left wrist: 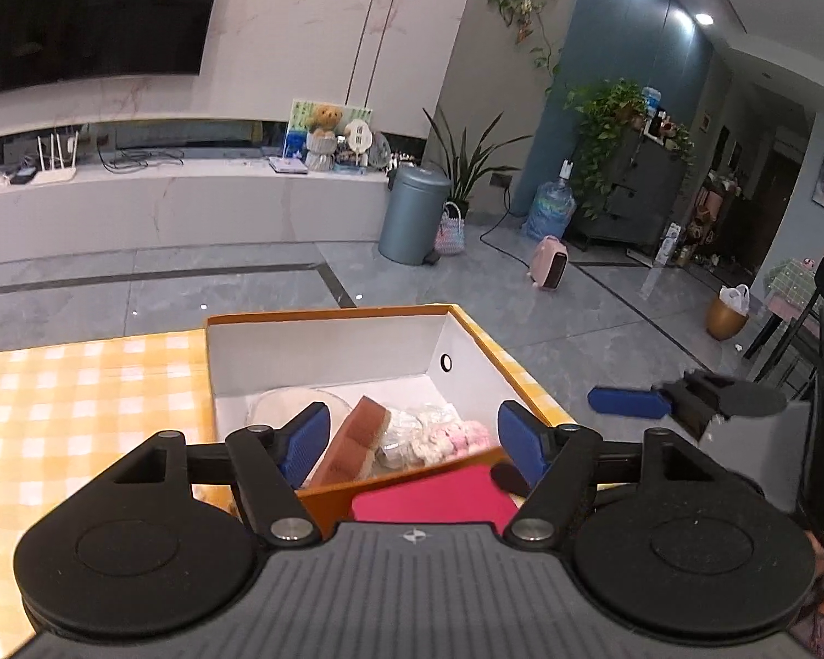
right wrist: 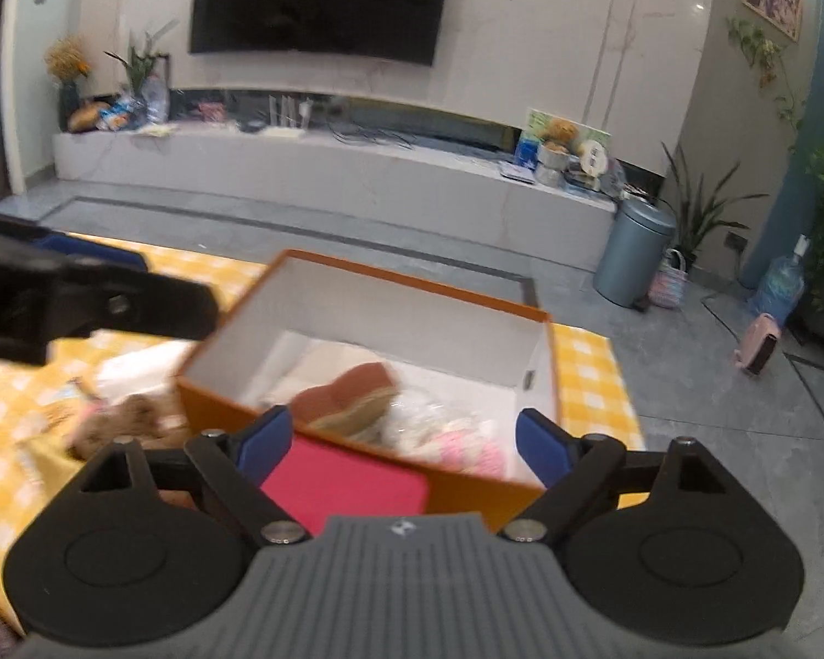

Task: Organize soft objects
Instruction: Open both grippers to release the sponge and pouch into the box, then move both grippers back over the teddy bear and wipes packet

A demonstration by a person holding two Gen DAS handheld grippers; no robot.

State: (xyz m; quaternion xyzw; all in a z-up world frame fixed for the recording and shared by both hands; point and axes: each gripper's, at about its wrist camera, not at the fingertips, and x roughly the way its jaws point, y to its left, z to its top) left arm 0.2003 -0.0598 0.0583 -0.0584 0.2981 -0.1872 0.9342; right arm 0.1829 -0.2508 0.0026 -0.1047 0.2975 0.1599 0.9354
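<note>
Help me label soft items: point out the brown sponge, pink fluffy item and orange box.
brown sponge (left wrist: 357,439), left wrist view, its top face.
pink fluffy item (left wrist: 464,435), left wrist view, its middle.
orange box (right wrist: 214,412), right wrist view, outer wall.

Each claw, left and right, has a ribbed grey body with a small white emblem. Black linkage arms with silver screws pivot on round black discs. The fingertips carry blue textured pads.

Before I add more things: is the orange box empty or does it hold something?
Not empty. The orange box is open and holds a brown sponge and pale soft items.
</note>
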